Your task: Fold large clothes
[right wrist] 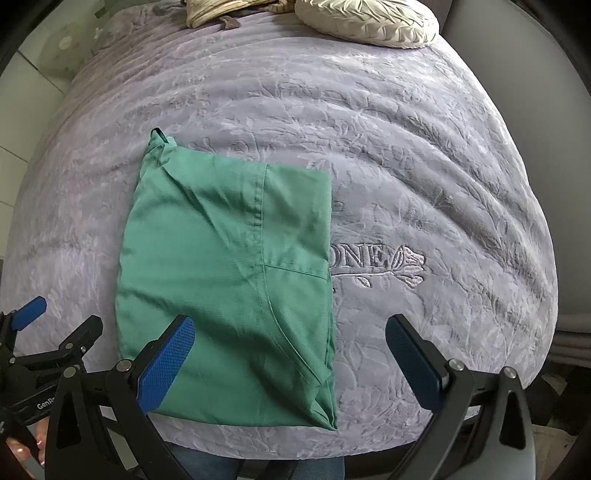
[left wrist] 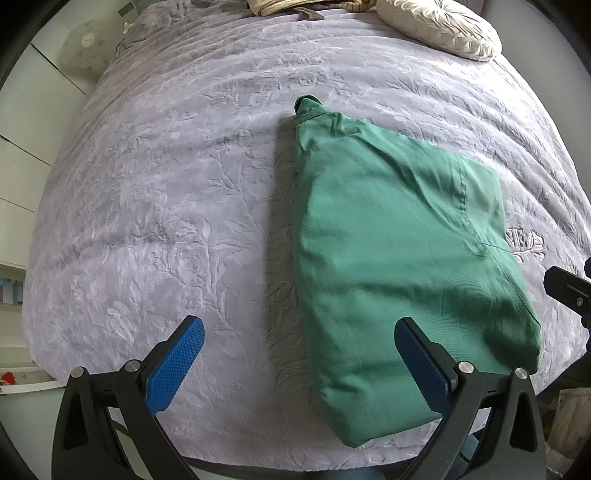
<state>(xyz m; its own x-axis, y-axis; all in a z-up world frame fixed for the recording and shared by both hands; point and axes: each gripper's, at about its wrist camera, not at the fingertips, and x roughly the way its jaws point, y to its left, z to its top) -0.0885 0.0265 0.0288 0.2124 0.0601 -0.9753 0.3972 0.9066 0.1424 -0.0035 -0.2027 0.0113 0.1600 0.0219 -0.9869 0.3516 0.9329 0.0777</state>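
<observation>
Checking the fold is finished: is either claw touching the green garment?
Cannot tell. Both claws are open and grip nothing, but the garment overlaps their fingers in each view.

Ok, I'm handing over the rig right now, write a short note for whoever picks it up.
Left gripper: open, empty, held above the near edge of the bed.
Right gripper: open, empty, also above the near edge.
Green garment: folded into a compact rectangle, lying flat on the lilac bedspread near the front edge; one bunched corner sticks out at the far end.
Cream cushion sits at the far end of the bed, apart from the garment.
Done: the main folds, by the look of it.
Left: probably tuck in that corner, or fold once more.
</observation>
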